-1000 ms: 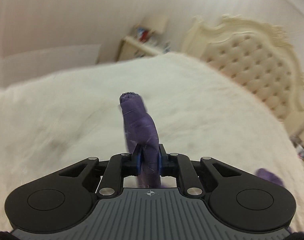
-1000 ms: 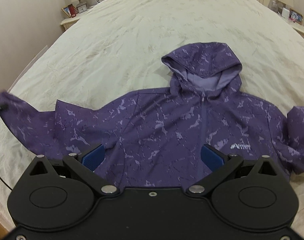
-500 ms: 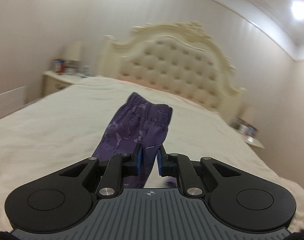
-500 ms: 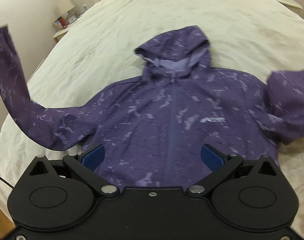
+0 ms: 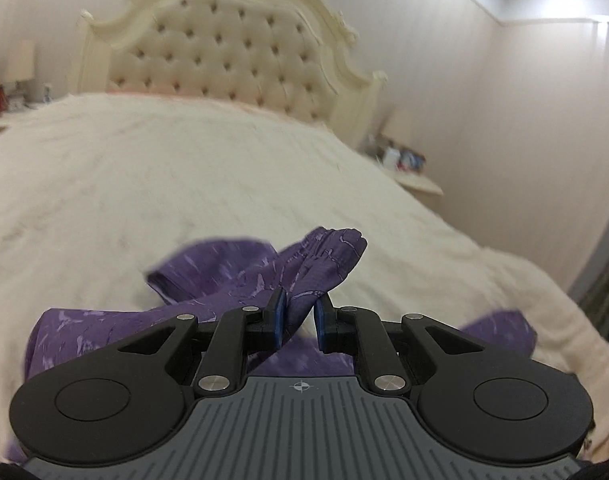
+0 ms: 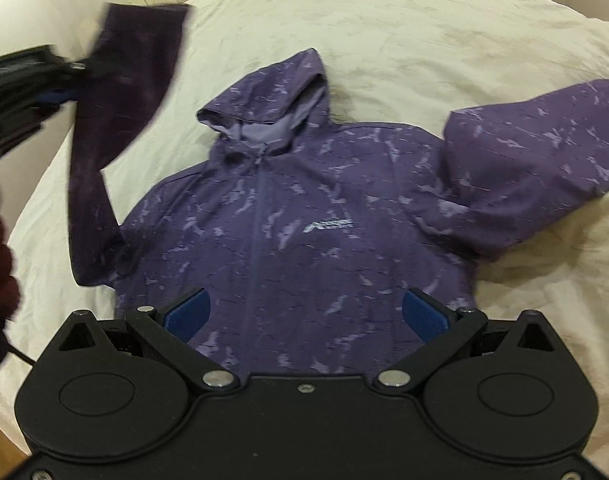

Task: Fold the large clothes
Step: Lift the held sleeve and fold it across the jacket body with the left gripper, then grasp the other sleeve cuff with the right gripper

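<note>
The purple hooded jacket (image 6: 304, 216) lies front-up on the cream bed (image 6: 424, 28), hood toward the headboard (image 5: 232, 52). The left gripper (image 5: 297, 316) is clamped on the cuff of one sleeve (image 6: 116, 92), lifted off the bed beside the hood; thin slick fabric could slip free or drag the body askew. The right gripper (image 6: 304, 314) hovers over the hem, jaws wide apart, empty. The hem is hidden behind it, and the lifted sleeve is blurred.

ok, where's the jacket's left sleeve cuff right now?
In the left wrist view the sleeve cuff sits pinched in the left gripper, lifted over the jacket; the right wrist view shows it upper left of the hood.
</note>
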Motion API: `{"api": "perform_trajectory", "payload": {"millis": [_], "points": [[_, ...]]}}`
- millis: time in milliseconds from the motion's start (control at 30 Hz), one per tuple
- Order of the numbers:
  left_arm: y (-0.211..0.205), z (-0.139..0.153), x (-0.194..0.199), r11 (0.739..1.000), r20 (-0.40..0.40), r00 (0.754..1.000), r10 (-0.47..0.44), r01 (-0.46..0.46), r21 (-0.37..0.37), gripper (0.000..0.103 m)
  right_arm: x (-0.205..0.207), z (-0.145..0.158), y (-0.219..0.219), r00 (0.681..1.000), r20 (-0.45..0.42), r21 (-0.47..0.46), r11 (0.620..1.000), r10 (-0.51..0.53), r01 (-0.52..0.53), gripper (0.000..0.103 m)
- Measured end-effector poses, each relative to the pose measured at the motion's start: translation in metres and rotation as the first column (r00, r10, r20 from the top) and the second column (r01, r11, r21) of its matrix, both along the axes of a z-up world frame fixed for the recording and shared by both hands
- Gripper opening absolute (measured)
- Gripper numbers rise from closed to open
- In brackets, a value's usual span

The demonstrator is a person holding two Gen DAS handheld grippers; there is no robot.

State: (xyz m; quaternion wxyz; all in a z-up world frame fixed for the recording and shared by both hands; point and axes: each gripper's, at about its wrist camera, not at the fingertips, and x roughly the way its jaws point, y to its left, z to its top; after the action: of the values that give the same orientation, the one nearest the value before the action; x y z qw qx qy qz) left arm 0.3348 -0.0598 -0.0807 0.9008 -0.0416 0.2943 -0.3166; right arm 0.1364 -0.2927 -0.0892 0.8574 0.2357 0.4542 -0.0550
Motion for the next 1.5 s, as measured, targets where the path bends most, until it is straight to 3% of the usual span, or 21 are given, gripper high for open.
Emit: {"api": "perform_trajectory", "payload": {"millis": [200,233,467,533,733,833,967,1133,1300,1400,1467,1500], "points": [[-0.032,-0.02,0.008,0.997,-0.044,0.999,-0.03,0.033,0.075,0.018,-0.002,-0.01,-0.011,1.0,-0.03,-0.007,1.0,-0.005,0.005,0.102],[-0.036,-0.017,0.006,0.996,-0.049,0.998,-0.035,0.039,0.084,0.023,-0.002,-0.012,-0.011,0.999,-0.037,-0.008,1.0,-0.004,0.003,0.102],[-0.043,0.011,-0.034,0.994,-0.005,0.994,-0.112,0.112,0.012,0.045,0.005,-0.027,-0.011,0.996,-0.087,-0.032,0.999,0.008,-0.011,0.102],[-0.04,0.014,-0.043,0.99,0.031,0.99,-0.137,0.136,0.018,0.045,0.009,-0.03,-0.013,0.995,-0.099,-0.04,0.999,0.01,-0.014,0.102],[0.002,-0.013,-0.043,0.984,0.076,0.996,-0.052,0.038,0.172,0.047,0.031,-0.036,-0.027,0.996,-0.084,-0.033,0.999,0.003,-0.006,0.102],[0.041,-0.04,-0.032,0.951,0.044,0.998,0.044,-0.056,0.304,0.047,0.051,-0.042,-0.036,0.998,-0.067,-0.002,1.0,0.002,-0.003,0.102],[0.092,-0.07,-0.021,0.899,0.002,0.987,0.158,-0.145,0.414,0.047,0.082,-0.055,-0.044,0.998,-0.062,0.022,1.0,-0.008,0.01,0.102],[0.128,-0.102,-0.01,0.835,-0.044,0.971,0.236,-0.179,0.521,0.047,0.124,-0.083,-0.047,0.993,-0.114,-0.027,1.0,-0.014,0.011,0.101],[0.127,-0.125,-0.001,0.831,-0.071,0.977,0.202,-0.133,0.541,0.047,0.149,-0.106,-0.043,0.986,-0.169,-0.071,0.997,0.002,-0.014,0.089],[0.123,-0.13,0.001,0.835,-0.091,0.981,0.173,-0.096,0.542,0.048,0.157,-0.108,-0.038,0.983,-0.184,-0.072,0.997,0.029,-0.043,0.064],[0.127,-0.136,0.005,0.838,-0.105,0.978,0.179,-0.095,0.537,0.047,0.16,-0.103,-0.033,0.981,-0.188,-0.106,0.992,0.041,-0.062,0.038],[0.127,-0.134,0.004,0.842,-0.104,0.978,0.183,-0.101,0.53,0.047,0.159,-0.098,-0.031,0.983,-0.177,-0.121,0.99,0.056,-0.078,0.036]]}}
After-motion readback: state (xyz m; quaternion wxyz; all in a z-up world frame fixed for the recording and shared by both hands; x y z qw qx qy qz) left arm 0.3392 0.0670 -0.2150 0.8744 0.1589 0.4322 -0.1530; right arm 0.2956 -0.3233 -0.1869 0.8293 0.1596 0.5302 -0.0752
